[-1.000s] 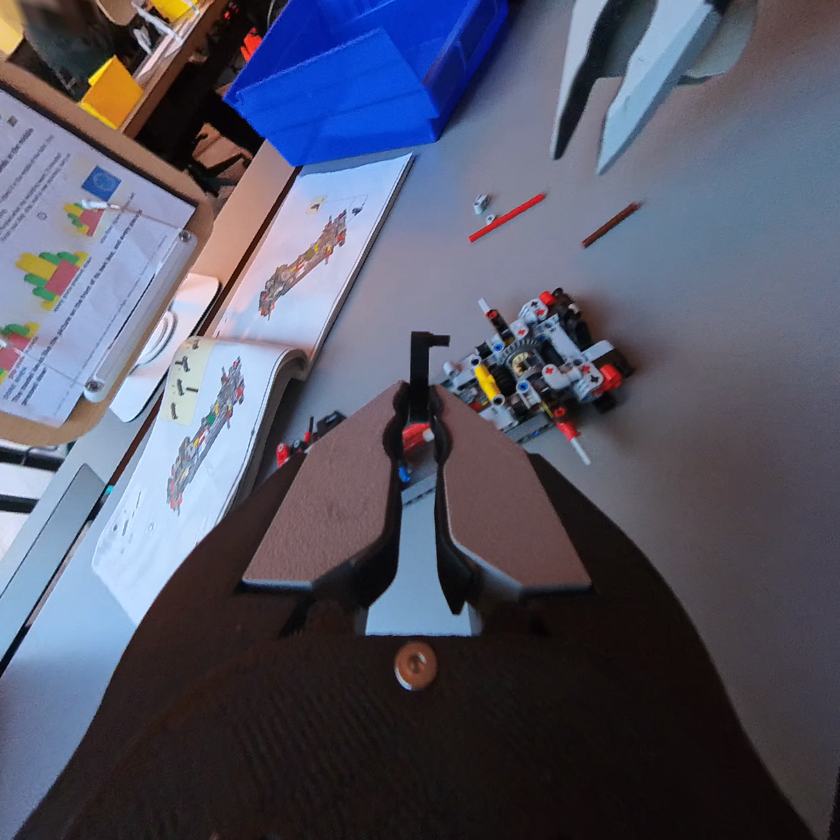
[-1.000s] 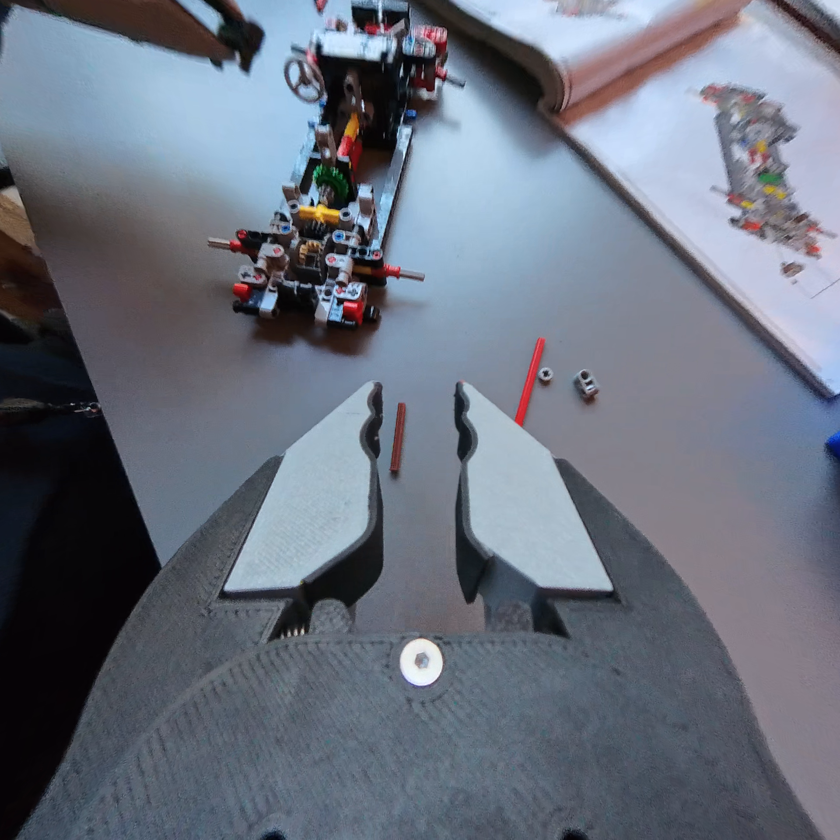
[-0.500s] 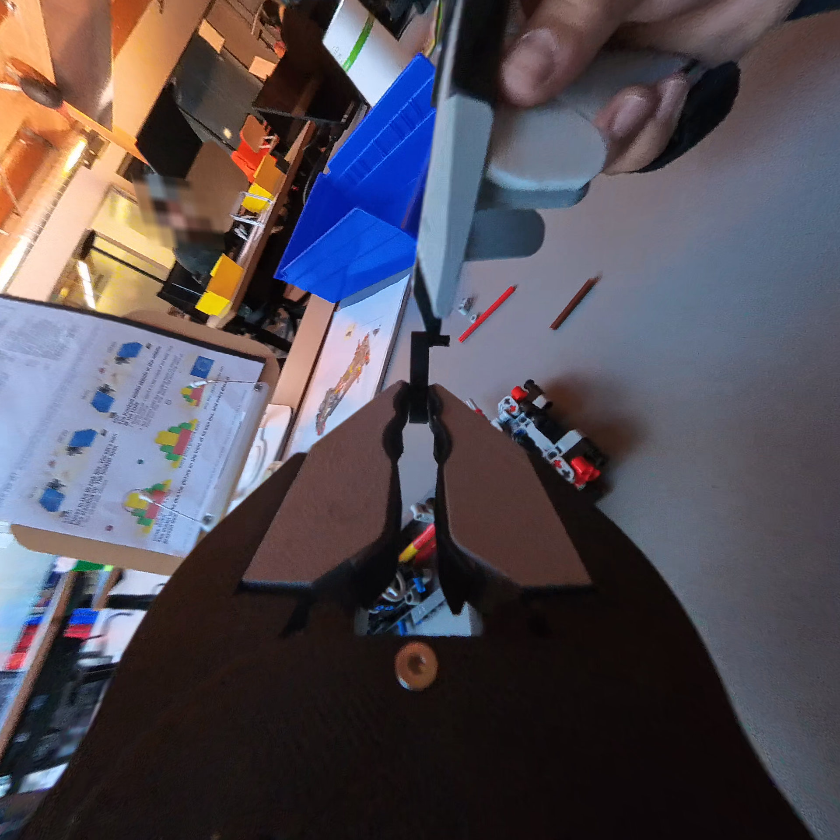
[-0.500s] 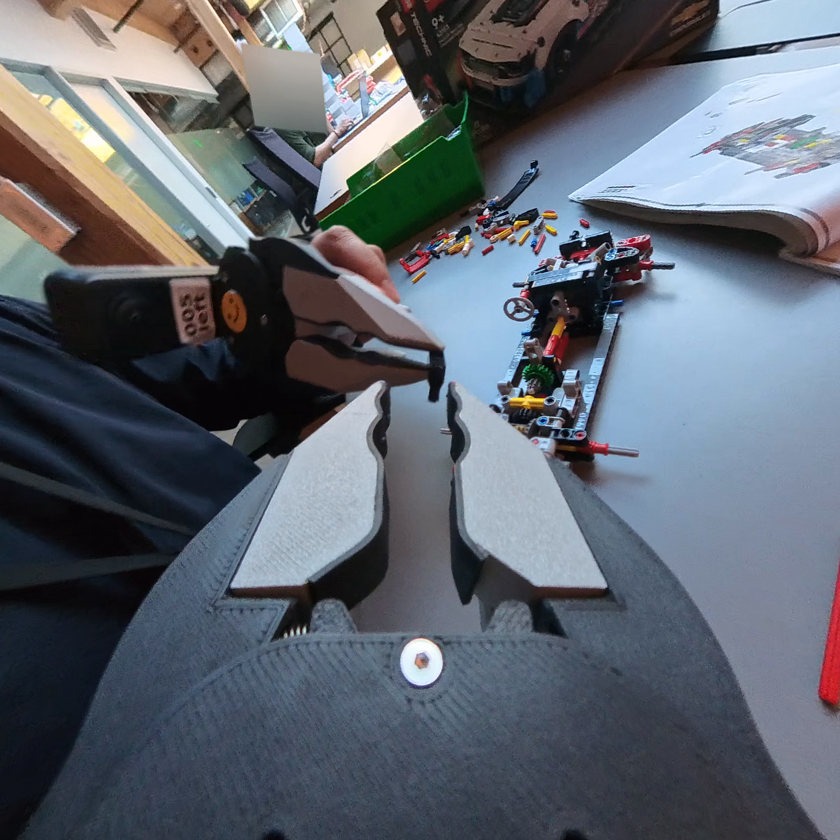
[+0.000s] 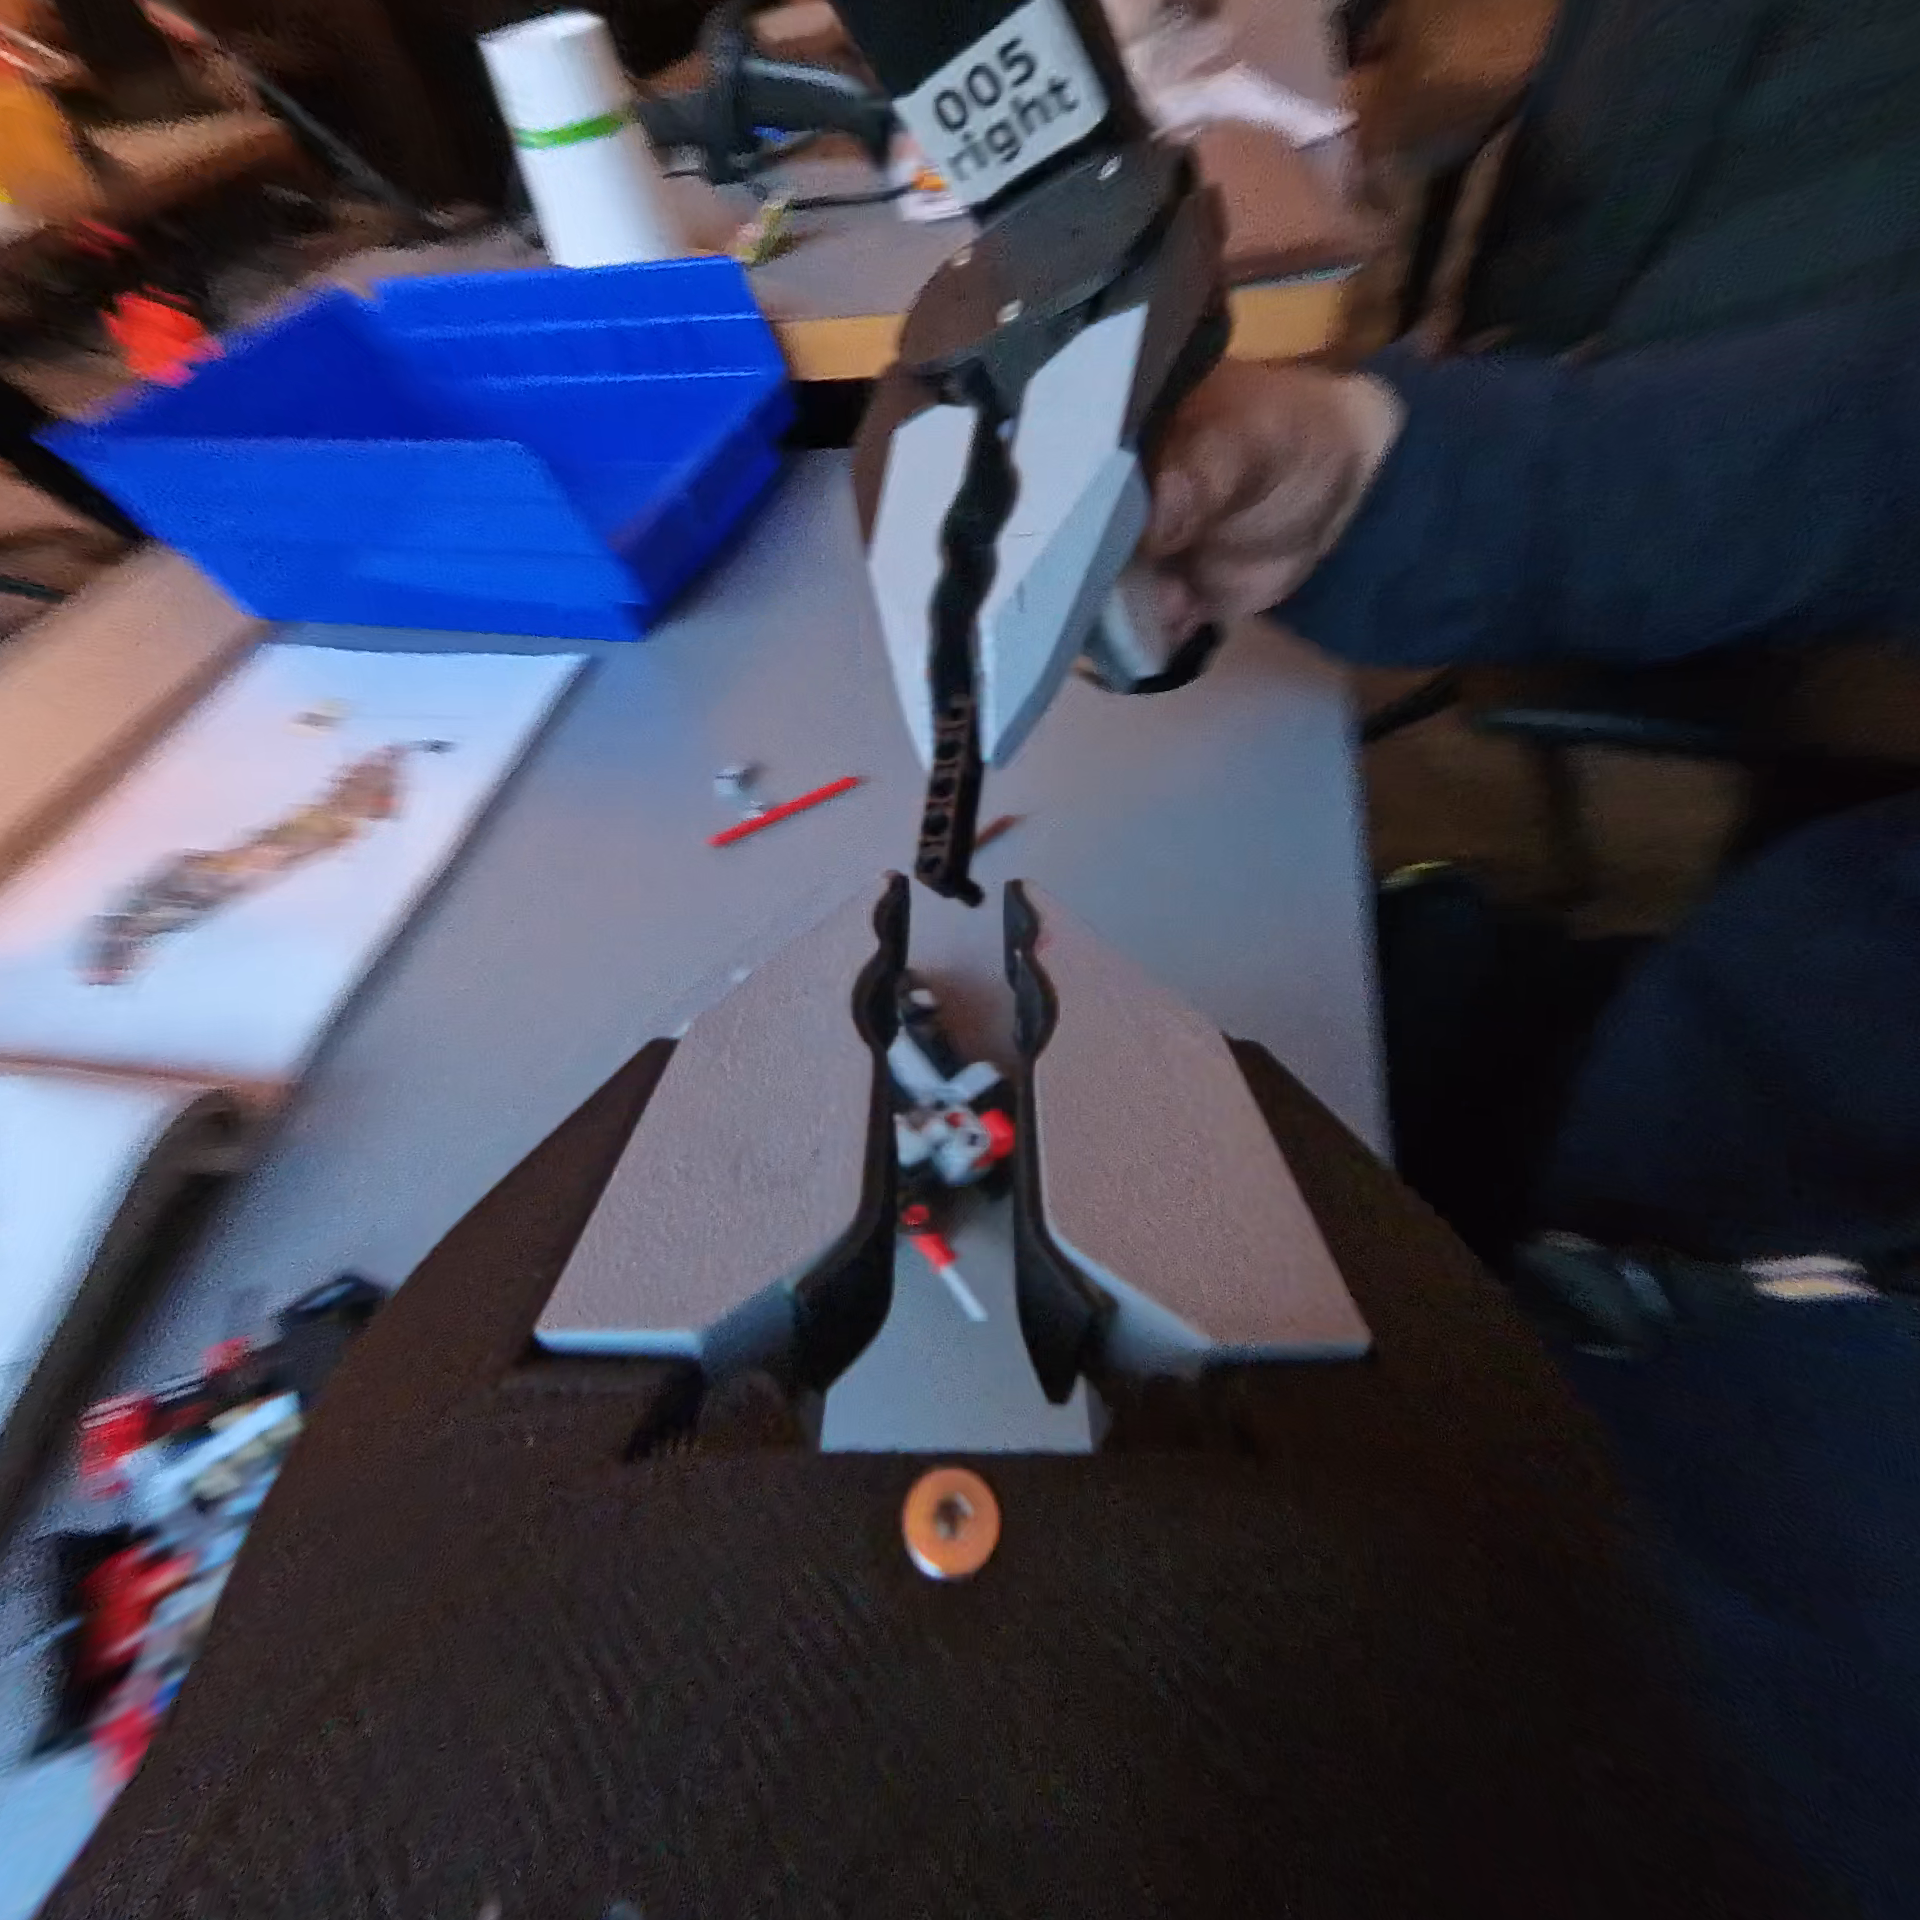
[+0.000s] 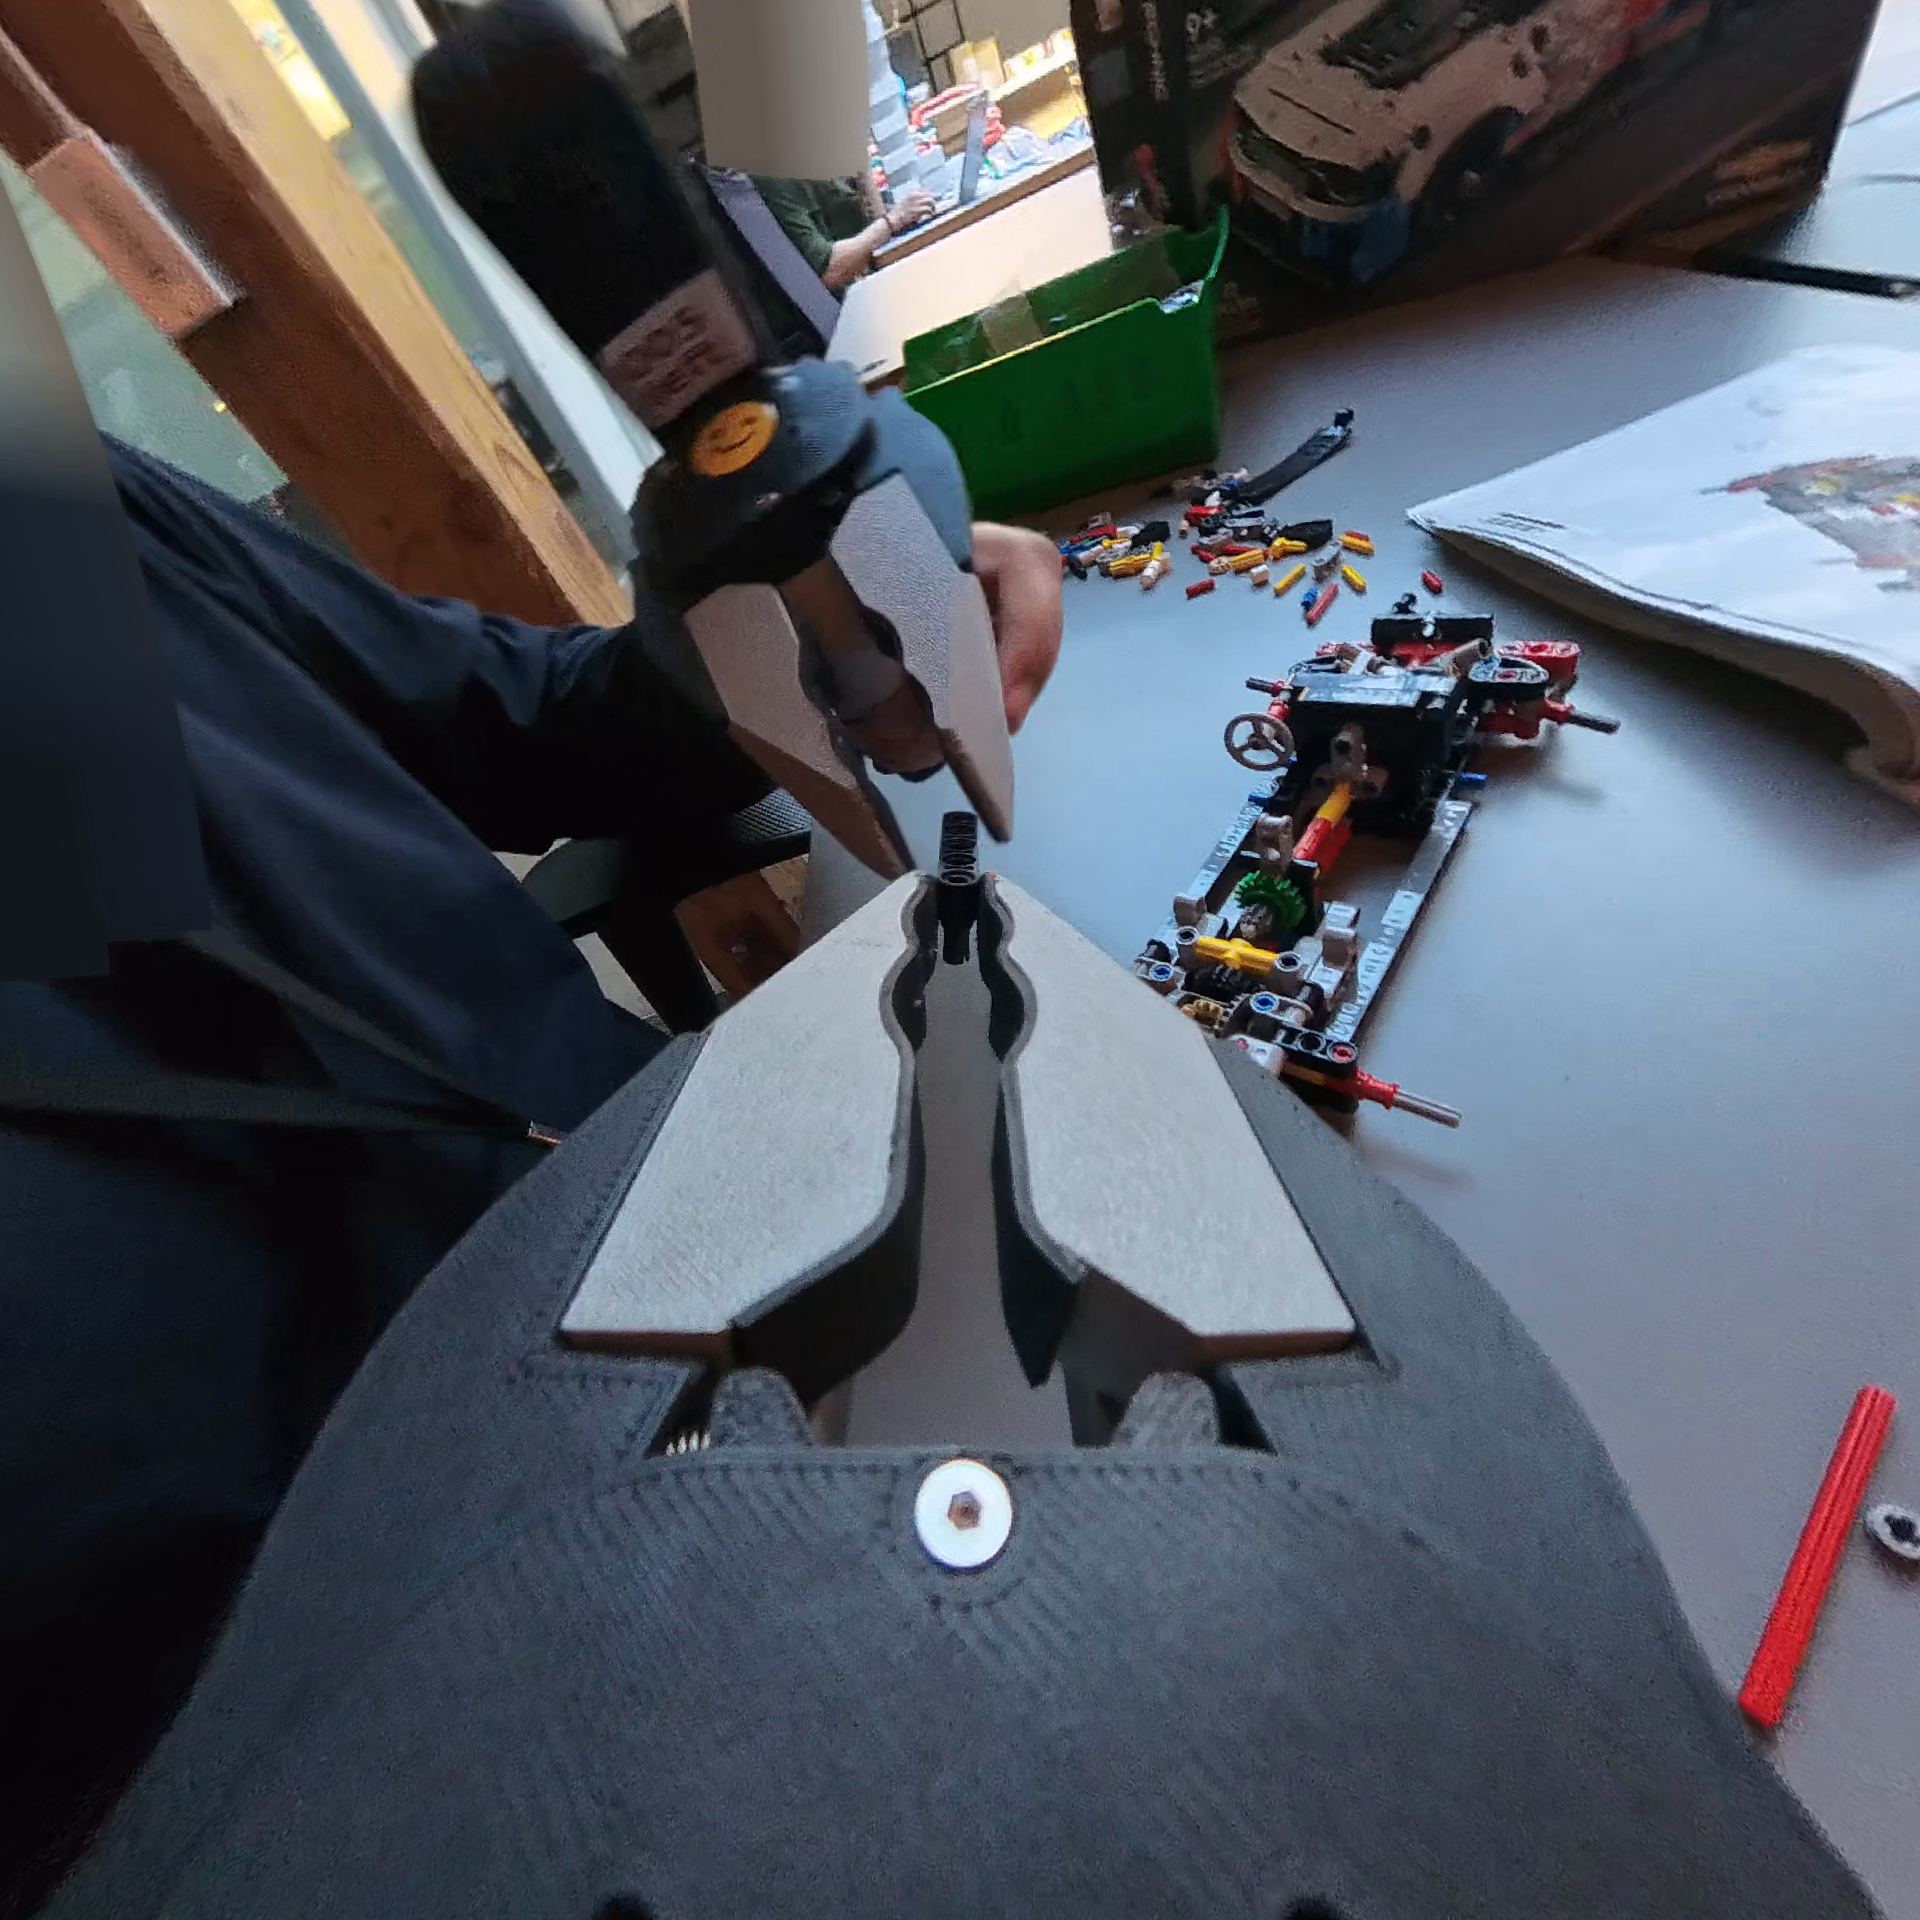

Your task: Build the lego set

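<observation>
Beside green bin (image 6: 1060,405), seemingly loose bricks (image 6: 1226,551)

A white printed label (image 5: 1003,104) sat on the right gripper (image 5: 951,748) (quite legible); the box (image 6: 1455,135) at the desk's (image 6: 1610,987) far edge bore print.

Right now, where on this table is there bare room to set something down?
Bare grey table lies right of the chassis model, between the instruction booklet and the red axle. It is crowded by the loose pieces before the green bin.
</observation>
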